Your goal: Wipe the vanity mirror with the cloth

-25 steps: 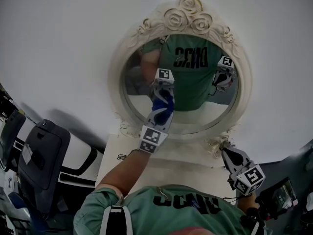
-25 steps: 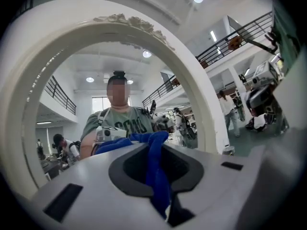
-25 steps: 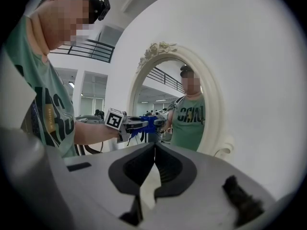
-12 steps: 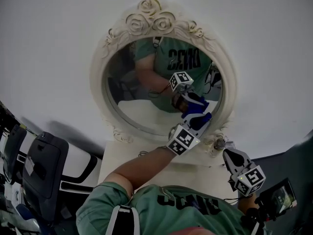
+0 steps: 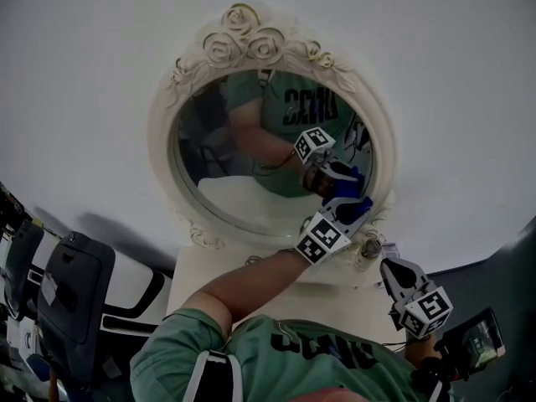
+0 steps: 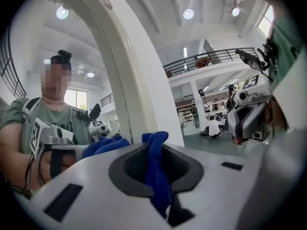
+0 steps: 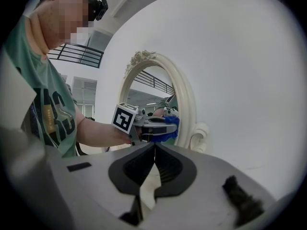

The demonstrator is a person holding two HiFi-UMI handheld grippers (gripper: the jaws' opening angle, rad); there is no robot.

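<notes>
An oval vanity mirror (image 5: 243,182) in a cream frame with carved roses (image 5: 243,40) stands against the white wall. My left gripper (image 5: 350,201) is shut on a blue cloth (image 5: 343,193) and presses it to the glass at the lower right, near the frame. In the left gripper view the blue cloth (image 6: 156,169) sticks out between the closed jaws beside the frame (image 6: 129,95). My right gripper (image 5: 392,273) hangs shut and empty below the mirror's right foot; its view shows the mirror (image 7: 158,99) and the left gripper (image 7: 160,124) with the cloth (image 7: 168,128).
The mirror stands on a pale table top (image 5: 251,275). A dark chair (image 5: 71,291) and a white one stand at the lower left. A small screen device (image 5: 473,337) sits at the lower right. The white wall (image 5: 100,99) fills the background.
My left gripper has swept the cloth across the glass from the middle to the lower right. The head view has shifted slightly. The right gripper has stayed where it was.
</notes>
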